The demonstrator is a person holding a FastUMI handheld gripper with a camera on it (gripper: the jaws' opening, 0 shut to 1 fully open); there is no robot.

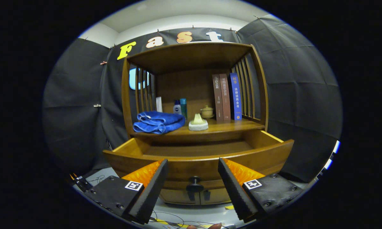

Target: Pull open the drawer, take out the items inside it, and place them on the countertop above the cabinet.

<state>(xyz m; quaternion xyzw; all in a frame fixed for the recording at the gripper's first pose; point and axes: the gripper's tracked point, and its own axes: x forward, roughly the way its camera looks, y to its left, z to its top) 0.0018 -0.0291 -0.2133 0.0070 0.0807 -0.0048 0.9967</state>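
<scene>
The wooden drawer point(197, 160) stands pulled out from the cabinet, and the part of its floor that shows is bare wood. Its dark round knob point(194, 182) sits on the front panel, between my fingers and a little beyond them. My gripper point(193, 167) is open, holding nothing, with its fingertips close to the drawer front. On the countertop point(229, 126) above the drawer lie a folded blue towel point(158, 122) and a small pale green and white object point(198, 122).
Three upright books point(226, 97) stand at the right of the shelf, with two small bottles point(180, 107) and a lidded tea cup point(206, 112) at the back. Slatted wooden sides flank the countertop. Cables and yellow-black tape lie on the floor below.
</scene>
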